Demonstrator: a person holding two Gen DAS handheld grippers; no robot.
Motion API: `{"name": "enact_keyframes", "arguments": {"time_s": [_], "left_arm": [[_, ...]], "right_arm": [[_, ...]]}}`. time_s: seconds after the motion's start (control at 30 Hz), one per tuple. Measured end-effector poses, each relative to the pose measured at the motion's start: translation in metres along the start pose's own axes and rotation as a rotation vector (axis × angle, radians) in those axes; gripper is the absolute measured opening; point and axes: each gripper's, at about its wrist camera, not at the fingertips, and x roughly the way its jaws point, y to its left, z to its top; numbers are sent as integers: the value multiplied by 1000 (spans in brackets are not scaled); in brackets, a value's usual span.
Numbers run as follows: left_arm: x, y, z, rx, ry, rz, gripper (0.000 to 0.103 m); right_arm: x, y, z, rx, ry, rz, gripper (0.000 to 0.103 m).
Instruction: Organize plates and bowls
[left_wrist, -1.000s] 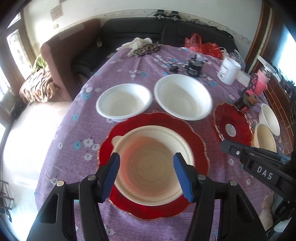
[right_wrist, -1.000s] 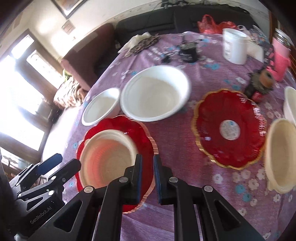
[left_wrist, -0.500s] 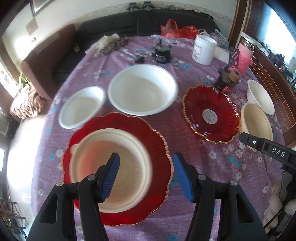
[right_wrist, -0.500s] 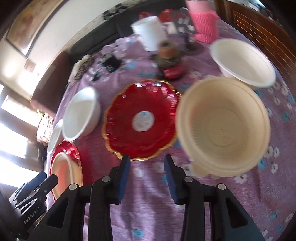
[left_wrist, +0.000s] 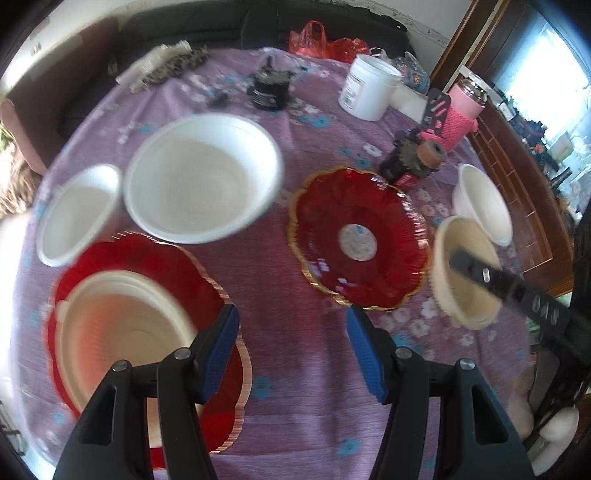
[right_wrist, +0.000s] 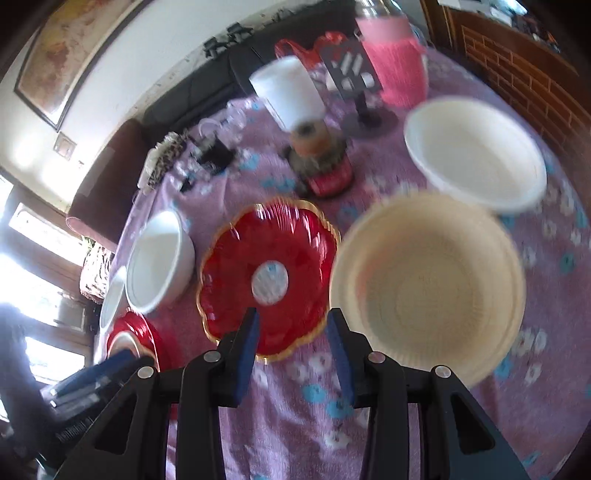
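Observation:
A cream bowl (left_wrist: 122, 332) sits on a large red plate (left_wrist: 173, 269) at the near left. My left gripper (left_wrist: 291, 339) is open and empty, above the cloth to its right. A smaller red plate (left_wrist: 354, 240) (right_wrist: 266, 273) lies mid-table. A second cream bowl (left_wrist: 463, 273) (right_wrist: 428, 284) stands to its right. My right gripper (right_wrist: 291, 343) is open and empty, near the small red plate's front edge, left of that cream bowl. White bowls: large (left_wrist: 203, 177) (right_wrist: 159, 258), small (left_wrist: 74, 214), another (right_wrist: 476, 151) at the far right.
The table wears a purple flowered cloth (left_wrist: 306, 406). At the back stand a white tub (left_wrist: 369, 86), a pink-sleeved jar (left_wrist: 463, 110), a dark jar with a cork lid (left_wrist: 413, 162) and a black item (left_wrist: 271, 90). A sofa lies beyond.
Both grippers have swung right. The left has moved off the cream bowl on the large plate. The right gripper has opened wider and neared the small red plate and second cream bowl.

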Motion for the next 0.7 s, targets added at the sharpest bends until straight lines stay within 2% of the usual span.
{"name": "enact_keyframes", "arguments": {"time_s": [0.17, 0.3, 0.47, 0.7], "left_arm": [[29, -7, 4, -77, 81, -46, 59], [50, -4, 7, -148, 129, -57, 59], [72, 1, 8, -215, 177, -72, 59], [85, -8, 18, -201, 153, -41, 59]], "right_arm": [[30, 5, 46, -144, 48, -88, 41], [62, 4, 71, -194, 119, -99, 40], [95, 6, 81, -250, 189, -123, 40], [131, 11, 79, -302, 269, -117, 40]]}}
